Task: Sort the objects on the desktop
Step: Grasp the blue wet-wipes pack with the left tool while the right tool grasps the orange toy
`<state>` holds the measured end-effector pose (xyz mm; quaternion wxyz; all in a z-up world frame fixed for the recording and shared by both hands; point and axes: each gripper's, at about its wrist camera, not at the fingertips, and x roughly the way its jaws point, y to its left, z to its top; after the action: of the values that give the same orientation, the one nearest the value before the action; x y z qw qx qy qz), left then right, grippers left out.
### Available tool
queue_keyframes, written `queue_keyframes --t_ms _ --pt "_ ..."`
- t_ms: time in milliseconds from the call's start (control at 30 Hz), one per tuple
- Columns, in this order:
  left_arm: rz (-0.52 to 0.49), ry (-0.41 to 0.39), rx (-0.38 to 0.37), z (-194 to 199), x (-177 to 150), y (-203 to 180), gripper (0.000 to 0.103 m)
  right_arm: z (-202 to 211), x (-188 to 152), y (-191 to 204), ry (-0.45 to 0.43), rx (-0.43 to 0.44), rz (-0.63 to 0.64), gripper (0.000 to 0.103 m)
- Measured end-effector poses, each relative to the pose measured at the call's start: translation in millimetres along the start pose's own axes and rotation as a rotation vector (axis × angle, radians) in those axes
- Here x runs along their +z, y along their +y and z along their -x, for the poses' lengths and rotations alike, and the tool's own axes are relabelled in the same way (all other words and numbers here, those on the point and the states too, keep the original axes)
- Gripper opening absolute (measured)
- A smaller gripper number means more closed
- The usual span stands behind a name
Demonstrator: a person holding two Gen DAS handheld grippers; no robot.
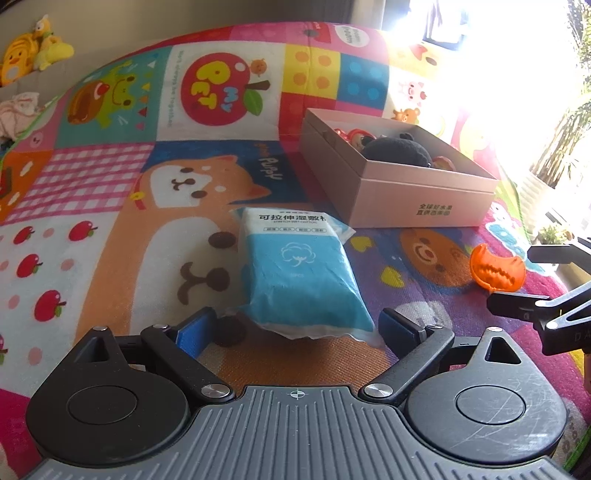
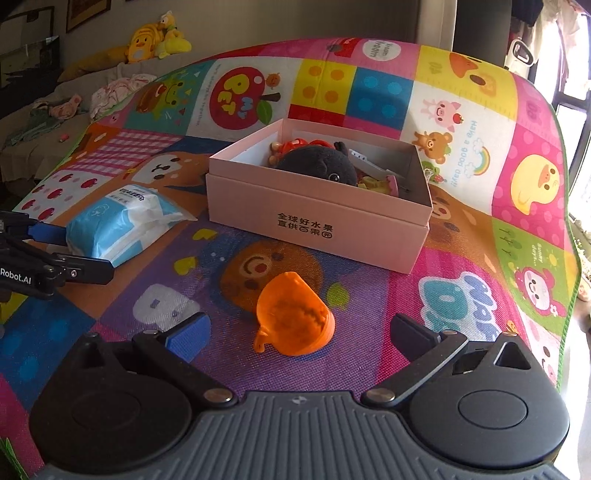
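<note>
A colourful cartoon play mat [image 2: 480, 177] covers the surface, printed in patches: a red apple lettered "MY PET" [image 1: 218, 88], a green frog [image 1: 122, 88], a shiba dog face [image 1: 192, 181], a brown bear face [image 2: 266, 266], a yellow duck [image 2: 535, 184], a pink pig [image 2: 441, 110] and a pink gingham square [image 1: 74, 177]. Beyond the mat's far edge, yellow plush toys [image 2: 155, 38] sit on a grey sofa [image 2: 44, 110], with crumpled pinkish cloth [image 2: 118, 90] lying near them. Dark picture frames [image 2: 86, 11] hang on the wall above. In the left wrist view, bright window glare [image 1: 498, 48] washes out the upper right, and a leafy plant [image 1: 569, 136] stands beside it
</note>
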<state>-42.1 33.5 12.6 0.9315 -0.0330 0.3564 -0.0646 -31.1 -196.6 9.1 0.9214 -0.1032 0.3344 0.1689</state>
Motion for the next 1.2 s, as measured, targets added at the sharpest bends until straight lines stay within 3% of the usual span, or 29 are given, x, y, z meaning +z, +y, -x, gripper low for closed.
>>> queue_keyframes --t_ms 267,333,467,567,667,800,1000,1033,1200 --pt "-0.010 -0.040 0.074 6.9 3.3 9.4 0.100 -9.6 4.1 -6.2 0.002 -0.023 -0.044 0.101" --pt "-0.005 -0.049 0.093 8.7 6.0 15.4 0.100 -10.6 5.1 -3.7 0.007 -0.010 -0.024 0.088" --pt "-0.026 -0.072 0.030 16.1 12.7 17.1 0.100 -19.8 7.5 -1.9 0.054 -0.003 -0.022 0.070" --pt "-0.073 -0.076 0.018 12.2 18.4 8.1 0.100 -19.4 10.0 -4.2 0.067 0.018 -0.042 0.048" --pt "-0.112 -0.058 0.011 -1.0 23.8 -0.7 0.100 -14.7 11.4 -4.6 0.067 0.023 -0.043 0.047" --pt "-0.154 -0.035 0.047 -22.5 27.3 -11.6 0.100 -6.2 14.2 -12.2 0.110 0.103 -0.098 0.041" --pt "-0.142 -0.003 0.039 -33.8 25.0 -15.2 0.072 8.5 14.6 -22.9 0.123 0.138 -0.136 0.041" --pt "-0.145 -0.004 0.042 -32.6 24.1 -15.8 0.063 10.8 15.0 -23.7 0.114 0.133 -0.135 0.041" --pt "-0.158 -0.021 0.005 -13.9 21.9 -21.3 0.058 18.7 16.9 -22.9 0.086 0.113 -0.134 0.040"
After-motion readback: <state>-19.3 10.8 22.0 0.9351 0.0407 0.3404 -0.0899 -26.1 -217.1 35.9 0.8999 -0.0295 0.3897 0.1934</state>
